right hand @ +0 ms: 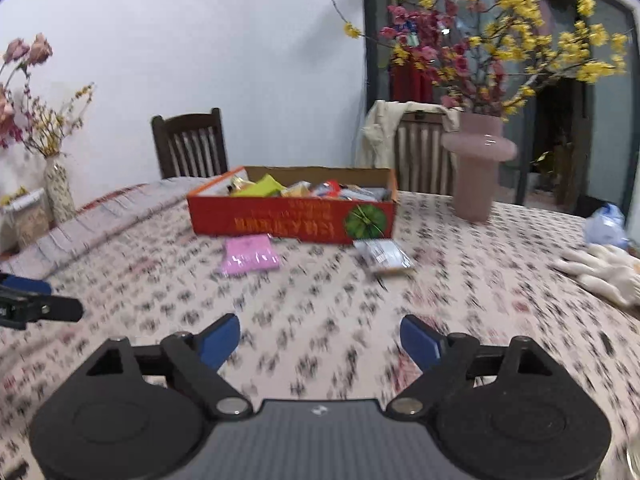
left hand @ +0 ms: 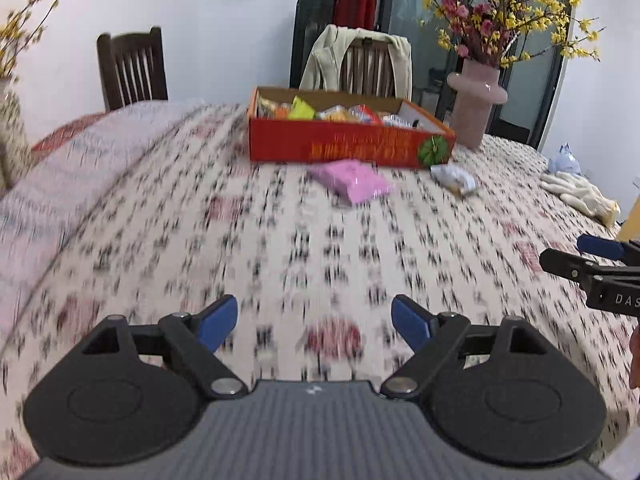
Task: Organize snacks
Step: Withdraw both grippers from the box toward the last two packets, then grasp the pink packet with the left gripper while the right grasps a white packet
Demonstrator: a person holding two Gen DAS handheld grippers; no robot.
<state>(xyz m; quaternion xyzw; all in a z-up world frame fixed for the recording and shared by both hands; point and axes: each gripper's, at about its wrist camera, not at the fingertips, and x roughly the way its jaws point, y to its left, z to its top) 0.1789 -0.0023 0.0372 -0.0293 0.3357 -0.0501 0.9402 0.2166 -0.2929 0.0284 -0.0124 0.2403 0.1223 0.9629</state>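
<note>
A red cardboard box holding several snack packets stands mid-table. In front of it lie a pink packet and a pale clear-wrapped packet. My left gripper hovers open over the patterned cloth, well short of the packets, with nothing between its blue pads. My right gripper is likewise open and empty, nearer the table's front. Each gripper's fingertip shows at the edge of the other's view: the right one's fingers, the left one's fingers.
A pink vase of flowers stands right of the box. White gloves and a blue bag lie at the right edge. A patterned vase is far left. Two chairs stand behind the table.
</note>
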